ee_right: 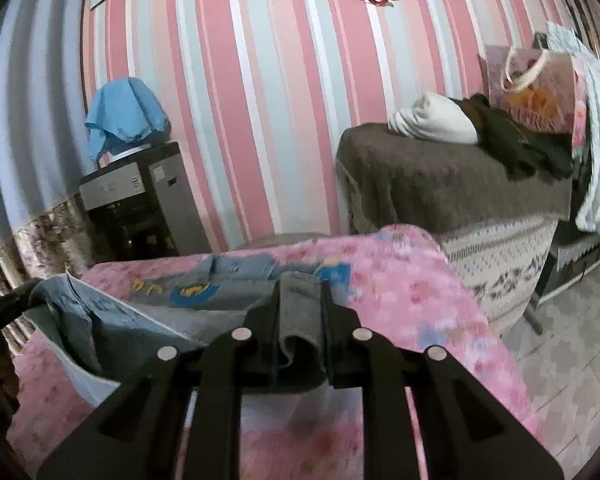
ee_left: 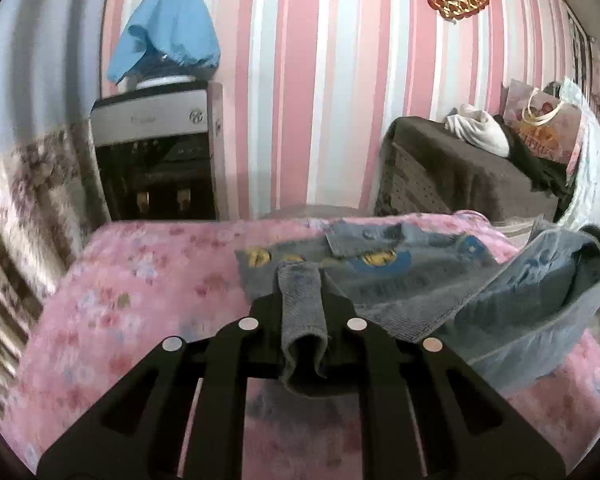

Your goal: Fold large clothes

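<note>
A grey-blue garment (ee_left: 404,276) with yellow and blue print lies on the pink flowered bed cover (ee_left: 140,288). My left gripper (ee_left: 300,280) is shut on a fold of its hem, which hangs down between the black fingers. The same garment (ee_right: 188,304) appears in the right wrist view, and my right gripper (ee_right: 300,288) is shut on another part of its edge. The cloth between the two grips is lifted and sags in a loop (ee_left: 540,312) off the cover. The far part with the print still rests flat.
A water dispenser (ee_left: 156,152) under a blue cloth (ee_left: 168,32) stands against the striped wall behind the bed. A brown-covered sofa (ee_right: 452,192) with white and dark clothes and a gift bag (ee_right: 532,88) is at the right. Tiled floor (ee_right: 572,360) shows beside the bed.
</note>
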Available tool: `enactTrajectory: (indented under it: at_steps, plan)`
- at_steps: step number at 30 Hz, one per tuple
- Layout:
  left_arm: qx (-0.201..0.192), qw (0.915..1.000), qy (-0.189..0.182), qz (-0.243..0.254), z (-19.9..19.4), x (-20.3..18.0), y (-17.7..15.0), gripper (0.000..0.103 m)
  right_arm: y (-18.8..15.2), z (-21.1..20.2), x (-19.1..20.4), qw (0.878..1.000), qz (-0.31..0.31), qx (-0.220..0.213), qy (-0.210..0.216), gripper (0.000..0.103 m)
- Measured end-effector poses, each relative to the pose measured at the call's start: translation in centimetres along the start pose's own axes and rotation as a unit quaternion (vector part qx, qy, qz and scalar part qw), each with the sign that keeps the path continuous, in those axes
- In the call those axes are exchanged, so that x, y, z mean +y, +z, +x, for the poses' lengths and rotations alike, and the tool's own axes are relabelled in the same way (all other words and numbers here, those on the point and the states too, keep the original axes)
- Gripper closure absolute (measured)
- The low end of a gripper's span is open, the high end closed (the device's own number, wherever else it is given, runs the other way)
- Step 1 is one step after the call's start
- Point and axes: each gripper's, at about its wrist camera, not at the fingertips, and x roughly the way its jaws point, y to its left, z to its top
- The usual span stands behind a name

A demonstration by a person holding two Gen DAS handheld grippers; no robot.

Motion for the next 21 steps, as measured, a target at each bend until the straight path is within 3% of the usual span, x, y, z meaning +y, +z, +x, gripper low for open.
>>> enactTrajectory:
  at_steps: [10,19,21]
  plan:
    - [-0.003,0.9996,0.026,0.009,8.7,-0.1,5.3,0.092,4.8,10.8,0.1,1.000,-0.003,0.018,-0.022,0.086]
    - [0.047,0.9972,0.057,0.011,19.6,1.8,7.2,0.086,6.0,21.2,0.8,0.995,-0.015,0.080,-0.055,0.085]
    - [0.078,0.9953,0.057,0.012,22.1,2.2,6.9,0.084,5.6,23.3,0.5,0.992,-0.011,0.100,-0.071,0.076]
